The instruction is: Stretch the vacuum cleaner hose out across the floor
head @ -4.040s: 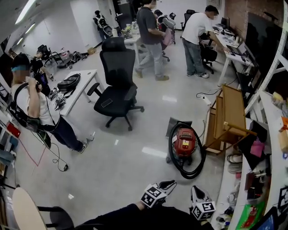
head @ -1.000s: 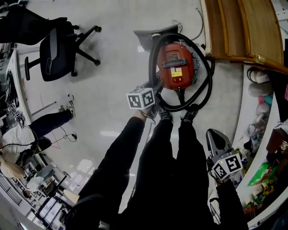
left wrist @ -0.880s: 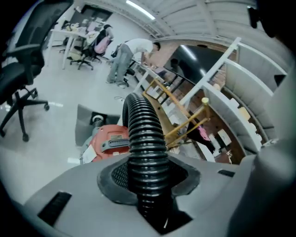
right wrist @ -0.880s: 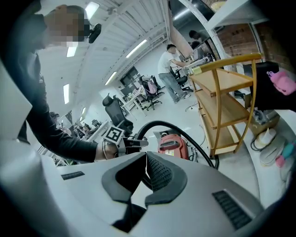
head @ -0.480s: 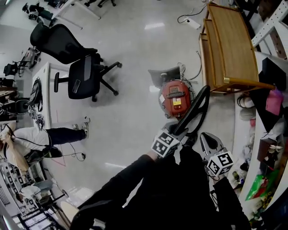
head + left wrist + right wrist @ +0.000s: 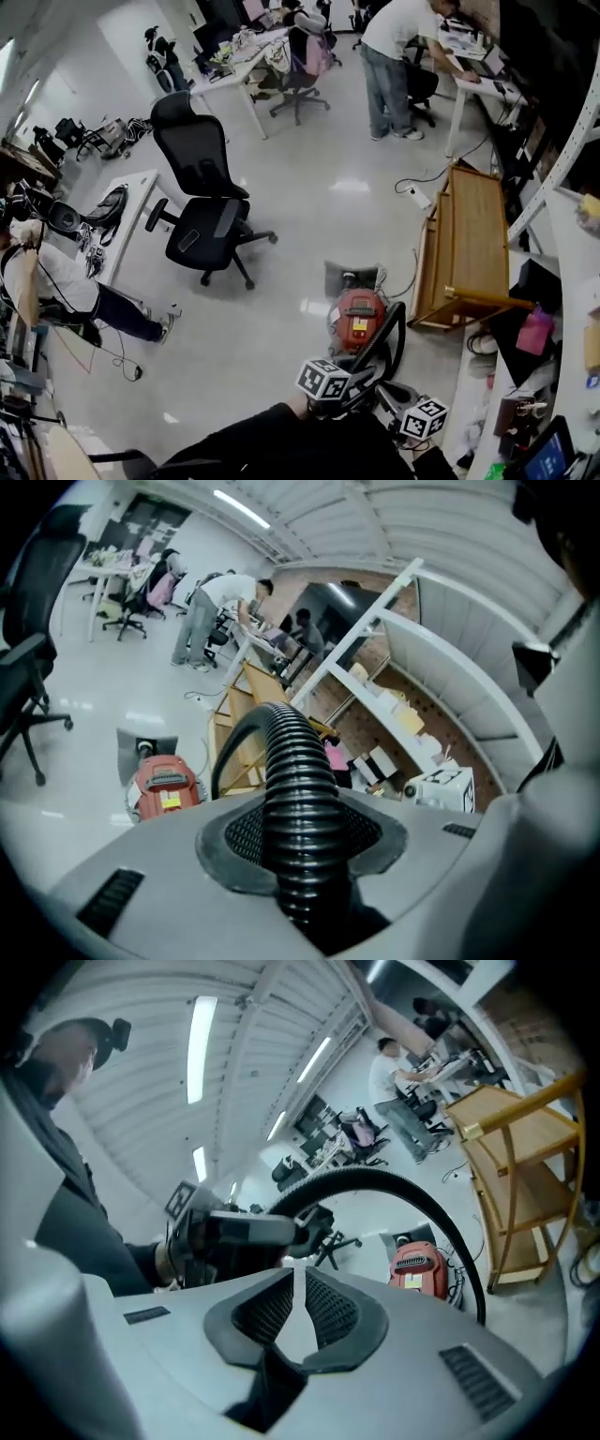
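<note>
The red vacuum cleaner [image 6: 356,319] stands on the floor in front of me. Its black ribbed hose [image 6: 392,339] rises from it in an arc to my left gripper [image 6: 359,380], which is shut on it. In the left gripper view the hose [image 6: 292,780] runs up between the pads of that gripper [image 6: 300,834], with the vacuum cleaner [image 6: 164,785] beyond on the left. My right gripper [image 6: 392,397] hangs just right of the left one, shut, with nothing in it. From the right gripper [image 6: 300,1312] I see the hose [image 6: 403,1187] arching over to the vacuum cleaner [image 6: 419,1267].
A wooden shelf unit [image 6: 469,248] stands right of the vacuum cleaner, with a cable and power strip [image 6: 417,197] behind it. A black office chair [image 6: 202,220] and a white desk [image 6: 131,202] are at the left. People stand at the far desks [image 6: 389,56]. Shelving [image 6: 572,281] lines the right.
The hose lay coiled round the vacuum cleaner; my left gripper took hold of it at floor level and lifted it. My view has tipped up from the floor. The right gripper stayed shut.
</note>
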{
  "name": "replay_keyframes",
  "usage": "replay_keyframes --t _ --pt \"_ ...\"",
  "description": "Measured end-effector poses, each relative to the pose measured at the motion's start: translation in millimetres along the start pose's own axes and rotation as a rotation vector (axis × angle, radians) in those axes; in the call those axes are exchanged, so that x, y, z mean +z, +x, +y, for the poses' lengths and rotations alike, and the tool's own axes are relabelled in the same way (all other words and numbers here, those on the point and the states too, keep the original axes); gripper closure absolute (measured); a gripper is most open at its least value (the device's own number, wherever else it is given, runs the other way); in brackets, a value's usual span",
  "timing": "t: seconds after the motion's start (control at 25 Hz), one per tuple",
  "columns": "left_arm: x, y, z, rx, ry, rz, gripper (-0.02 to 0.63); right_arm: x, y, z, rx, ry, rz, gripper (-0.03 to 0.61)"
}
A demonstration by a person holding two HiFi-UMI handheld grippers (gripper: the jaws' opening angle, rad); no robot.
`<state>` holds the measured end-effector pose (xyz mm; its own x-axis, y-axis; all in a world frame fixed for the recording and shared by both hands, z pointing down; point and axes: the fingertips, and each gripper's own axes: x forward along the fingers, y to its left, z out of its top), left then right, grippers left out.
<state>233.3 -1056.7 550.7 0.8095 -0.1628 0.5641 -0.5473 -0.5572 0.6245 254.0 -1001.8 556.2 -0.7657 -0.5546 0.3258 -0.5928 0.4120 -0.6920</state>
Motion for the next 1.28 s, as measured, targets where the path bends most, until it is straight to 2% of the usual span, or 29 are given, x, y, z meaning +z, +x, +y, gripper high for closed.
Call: replay_keyframes --t 0.12,0.28,0.4,0.6,0.68,0.76,0.8,0.88,1.0,1.04,1.08,1.2,1.28 --pt "5 -33 -1 -0.044 -0.040 -0.034 0.456 -43 16 49 0.040 -0.121 0.141 0.487" --pt "14 -70 -10 -0.105 0.018 -0.076 0.454 -81 48 99 0.075 -0.267 0.258 0.344" --pt "9 -94 -28 -0.180 0.043 -0.096 0.453 -100 77 135 0.061 -0.360 0.290 0.307" --pt "-8 -128 -37 -0.288 0.005 -0.097 0.442 -112 127 171 -0.104 -0.486 0.238 0.308" --pt "-13 -144 -50 -0.352 -0.030 -0.095 0.439 -128 132 181 -0.124 -0.511 0.270 0.335" --pt "-16 -161 -72 -0.410 -0.029 -0.092 0.434 -138 130 191 -0.114 -0.537 0.288 0.376" --pt "-17 -168 -85 -0.426 -0.006 -0.088 0.431 -137 128 198 -0.103 -0.549 0.276 0.417" --pt "-19 -178 -106 -0.441 0.053 -0.076 0.431 -132 124 216 -0.061 -0.569 0.237 0.421" --pt "-26 -181 -127 -0.464 0.105 -0.041 0.428 -127 115 249 0.065 -0.542 0.169 0.426" --pt "-31 -180 -133 -0.459 0.135 -0.021 0.400 -128 110 259 0.111 -0.518 0.147 0.428" --pt "-39 -178 -137 -0.437 0.187 0.002 0.352 -129 104 268 0.153 -0.495 0.128 0.430" --pt "-70 -168 -139 -0.301 0.378 0.085 0.289 -140 78 289 0.244 -0.449 0.100 0.430" --pt "-92 -169 -143 -0.259 0.388 0.111 0.270 -156 59 301 0.280 -0.438 0.106 0.431"
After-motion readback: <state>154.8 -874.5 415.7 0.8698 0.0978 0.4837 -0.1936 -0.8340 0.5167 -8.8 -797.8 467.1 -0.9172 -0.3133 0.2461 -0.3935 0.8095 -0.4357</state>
